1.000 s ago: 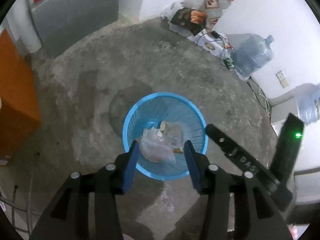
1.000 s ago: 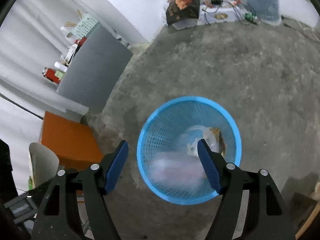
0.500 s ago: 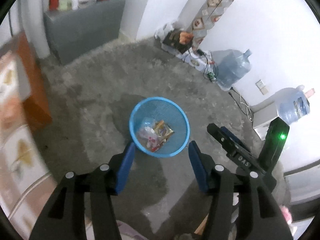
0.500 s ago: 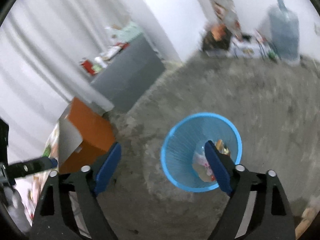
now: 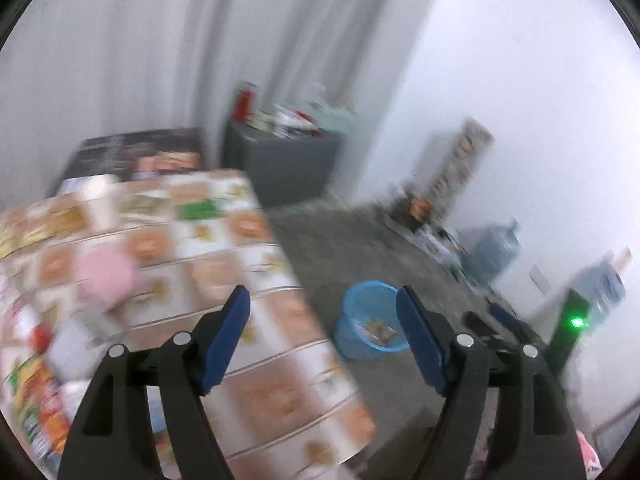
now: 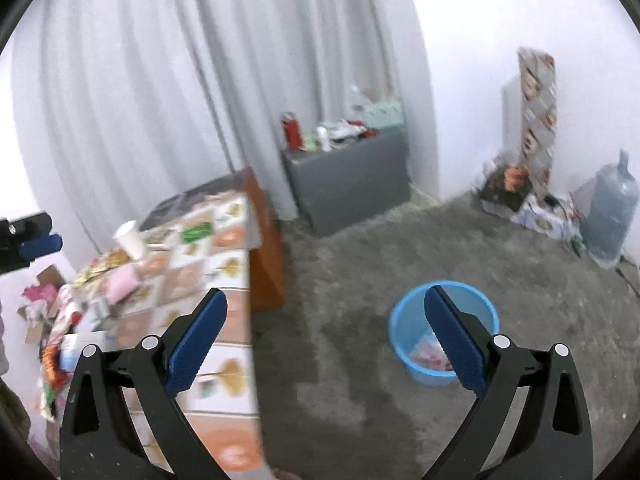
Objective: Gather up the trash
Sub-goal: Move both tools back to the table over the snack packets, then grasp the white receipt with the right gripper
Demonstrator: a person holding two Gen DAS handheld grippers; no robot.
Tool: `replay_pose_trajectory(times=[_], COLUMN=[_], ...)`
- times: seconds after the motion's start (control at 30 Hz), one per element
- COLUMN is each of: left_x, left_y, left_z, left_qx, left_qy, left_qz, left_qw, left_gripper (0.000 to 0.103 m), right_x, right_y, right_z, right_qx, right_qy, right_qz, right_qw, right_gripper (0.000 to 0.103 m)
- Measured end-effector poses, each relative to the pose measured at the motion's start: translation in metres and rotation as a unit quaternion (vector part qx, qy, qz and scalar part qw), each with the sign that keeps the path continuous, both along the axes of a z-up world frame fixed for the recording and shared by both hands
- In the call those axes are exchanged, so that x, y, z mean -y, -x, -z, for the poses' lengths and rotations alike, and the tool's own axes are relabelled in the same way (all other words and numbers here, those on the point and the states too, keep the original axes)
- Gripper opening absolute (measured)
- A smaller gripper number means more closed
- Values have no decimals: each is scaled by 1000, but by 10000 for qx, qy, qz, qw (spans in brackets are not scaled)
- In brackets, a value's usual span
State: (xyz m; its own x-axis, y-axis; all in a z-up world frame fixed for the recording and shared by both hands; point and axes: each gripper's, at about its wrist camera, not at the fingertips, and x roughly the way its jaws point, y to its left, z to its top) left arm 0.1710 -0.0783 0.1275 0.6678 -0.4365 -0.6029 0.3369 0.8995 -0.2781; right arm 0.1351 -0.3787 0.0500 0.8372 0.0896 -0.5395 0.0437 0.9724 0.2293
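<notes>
Grey cabinet (image 6: pixel 352 178) against the curtain (image 6: pixel 160 80), cluttered on top; water jug (image 6: pixel 610 220) by the right wall. Bench (image 6: pixel 224 280) with patterned cloth at left, carrying a white cup (image 6: pixel 130 238), a pink item (image 5: pixel 106 276) and blurred wrappers (image 6: pixel 54 364). Blue bin (image 6: pixel 442 332) on the concrete floor (image 6: pixel 360 272), well apart from the bench, holding wrappers and a pinkish bag; contents blurred. Left gripper (image 5: pixel 322 340) raised, aimed between bench edge and bin, fingers (image 5: pixel 226 334) spread wide, holding nothing. Right gripper (image 6: pixel 324 344) raised likewise, fingers (image 6: pixel 454 340) wide apart, empty; right finger overlapping the bin in view.
</notes>
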Motion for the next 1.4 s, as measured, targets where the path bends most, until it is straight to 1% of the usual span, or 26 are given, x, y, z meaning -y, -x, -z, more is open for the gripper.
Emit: replay_pose_trajectory(times=[0.07, 0.13, 0.2, 0.27, 0.33, 0.4, 0.47, 0.53, 0.63, 0.7, 0.77, 0.8, 0.83, 0.87, 0.9, 0.97, 1.0, 1.07, 1.1, 1.13, 1.17, 1.2, 1.27, 1.3, 1.33, 1.4], left_x=[-47, -104, -153, -202, -240, -266, -280, -287, -285, -279, -272, -266, -259, -253, -246, -233, -229, -223, -221, -219, -219, -218, -215, -215, -214, -213], left_y=[20, 45, 66, 91, 116, 137, 150, 166, 179, 185, 183, 183, 181, 179, 177, 172, 169, 157, 152, 143, 139, 134, 123, 119, 114, 110], left_z=[-3, -3, -1, 5, 16, 28, 37, 47, 62, 70, 75, 77, 76, 76, 75, 73, 73, 77, 79, 82, 84, 87, 95, 98, 103, 108], left_qx=[74, 94, 114, 81, 11, -51, -78, -92, -128, -147, -214, -223, -215, -177, -133, -39, -25, -87, -118, -187, -234, -293, -441, -495, -586, -668], left_qy=[-26, -43, -32, 46, 157, 240, 301, 376, 431, 506, 622, 698, 688, 635, 555, 314, 255, 199, 190, 159, 126, 69, -95, -134, -184, -218], left_qz=[-404, -912, -1324, -1751, -2083, -2276, -2323, -2308, -2083, -1900, -1725, -1568, -1462, -1343, -1248, -1120, -1089, -1049, -1057, -1076, -1115, -1167, -1258, -1276, -1280, -1267], left_qw=[9992, 9958, 9911, 9845, 9779, 9734, 9722, 9722, 9770, 9804, 9828, 9849, 9866, 9887, 9905, 9932, 9937, 9942, 9941, 9939, 9934, 9927, 9910, 9905, 9899, 9894], left_gripper=[74, 74, 74, 74, 74, 74, 74, 74, 74, 74, 74, 74, 74, 74, 74, 74, 75, 74, 74, 74, 74, 74, 74, 74, 74, 74], right_x=[-23, -50, -73, -95, -119, -140, -155, -172, -198, -214, -227, -235, -242, -252, -267, -296, -316, -338, -353, -365, -372, -381, -388, -393, -395, -401], right_y=[8, 16, 22, 26, 30, 32, 32, 30, 31, 29, 26, 21, 19, 15, 11, 4, -3, -10, -17, -25, -32, -40, -51, -58, -63, -69], right_z=[-10, -19, -25, -27, -28, -27, -24, -18, -15, -17, -21, -24, -27, -29, -31, -31, -28, -22, -16, -11, -6, 1, 11, 18, 23, 33], right_qx=[73, 126, 125, 105, 33, -111, -286, -576, -831, -898, -899, -857, -795, -732, -625, -452, -342, -253, -255, -273, -316, -403, -550, -659, -727, -890], right_qy=[91, 63, -9, -39, -114, -263, -412, -581, -555, -460, -407, -350, -267, -147, 121, 747, 1210, 1724, 1988, 2153, 2228, 2327, 2383, 2406, 2442, 2546], right_qz=[-199, -441, -636, -833, -1079, -1345, -1555, -1805, -2100, -2301, -2451, -2618, -2863, -3152, -3530, -4197, -4598, -4919, -5187, -5415, -5558, -5720, -5966, -6117, -6195, -6402], right_qw=[9997, 9989, 9979, 9965, 9941, 9905, 9866, 9802, 9726, 9679, 9645, 9607, 9545, 9461, 9335, 9035, 8791, 8531, 8311, 8122, 8003, 7855, 7643, 7507, 7425, 7193], right_gripper=[95, 95, 95, 95, 95, 95, 95, 95, 89, 86, 84, 84, 84, 84, 85, 88, 89, 92, 92, 92, 92, 92, 92, 92, 92, 93])
